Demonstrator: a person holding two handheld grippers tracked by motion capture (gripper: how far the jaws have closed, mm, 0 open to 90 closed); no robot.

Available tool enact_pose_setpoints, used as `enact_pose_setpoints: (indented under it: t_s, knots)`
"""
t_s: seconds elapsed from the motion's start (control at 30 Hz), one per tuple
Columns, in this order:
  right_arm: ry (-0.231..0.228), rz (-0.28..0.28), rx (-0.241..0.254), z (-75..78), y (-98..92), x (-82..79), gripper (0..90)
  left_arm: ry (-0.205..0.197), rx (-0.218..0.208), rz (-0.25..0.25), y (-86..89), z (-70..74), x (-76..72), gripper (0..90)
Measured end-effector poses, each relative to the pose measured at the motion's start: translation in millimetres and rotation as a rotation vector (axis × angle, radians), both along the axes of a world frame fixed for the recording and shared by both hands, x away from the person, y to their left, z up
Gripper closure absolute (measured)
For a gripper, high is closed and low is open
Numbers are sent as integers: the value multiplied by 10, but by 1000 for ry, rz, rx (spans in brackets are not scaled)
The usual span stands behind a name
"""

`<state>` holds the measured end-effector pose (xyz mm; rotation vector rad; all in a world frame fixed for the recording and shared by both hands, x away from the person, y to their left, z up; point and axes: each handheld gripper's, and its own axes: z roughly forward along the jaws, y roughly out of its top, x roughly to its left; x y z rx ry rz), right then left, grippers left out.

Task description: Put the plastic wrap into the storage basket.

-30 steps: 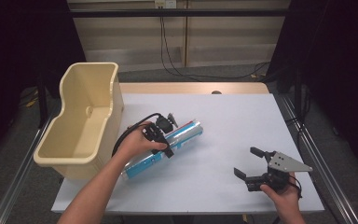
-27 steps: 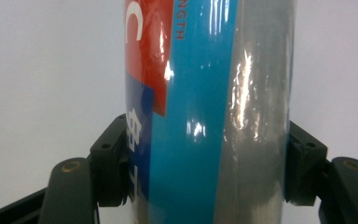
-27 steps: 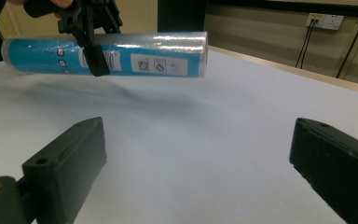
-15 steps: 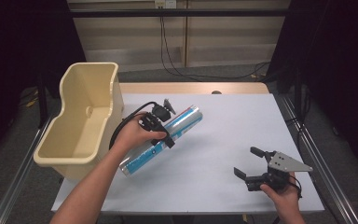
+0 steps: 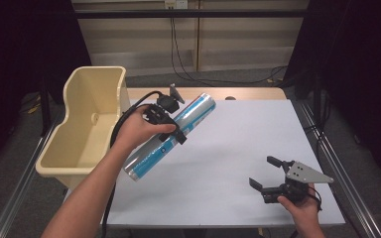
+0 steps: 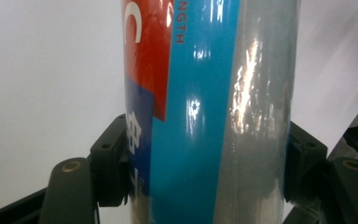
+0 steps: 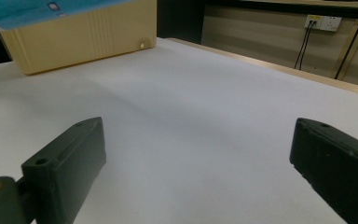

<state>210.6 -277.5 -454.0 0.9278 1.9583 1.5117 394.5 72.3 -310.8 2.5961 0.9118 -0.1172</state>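
A long blue and silver tube [image 5: 171, 136] with a red patch on its label hangs tilted above the white table [image 5: 228, 148], lifted clear of it. My left gripper [image 5: 167, 121] is shut on the tube near its middle. In the left gripper view the tube [image 6: 205, 112] stands between both black jaws, pressed on each side. My right gripper [image 5: 267, 172] rests low at the table's front right, open, with nothing between its jaws. In the right gripper view one end of the tube [image 7: 46, 11] shows at the top left.
A cream plastic bin [image 5: 87, 124] stands at the table's left edge, its inside bare. The same bin [image 7: 84, 32] shows far off in the right gripper view. Cables hang along the wall behind the table.
My left gripper has risen with the tube, lifting it off the table and toward the bin. The right gripper has stayed where it was.
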Motion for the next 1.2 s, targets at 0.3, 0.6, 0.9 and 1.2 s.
enact_pose_setpoints:
  t_s: [0.3,0.6,0.9,1.2]
  knots:
    - [1,0,1,-1,-1,1,32,0,0,52,42,317,-7,322]
    - [2,0,3,-2,1,-1,32,5,24,101,105,537,12,322]
    - [1,-3,3,0,-3,-2,32,-2,42,168,277,719,27,322]
    - [2,-6,6,-2,5,-5,32,3,30,242,545,853,31,322]
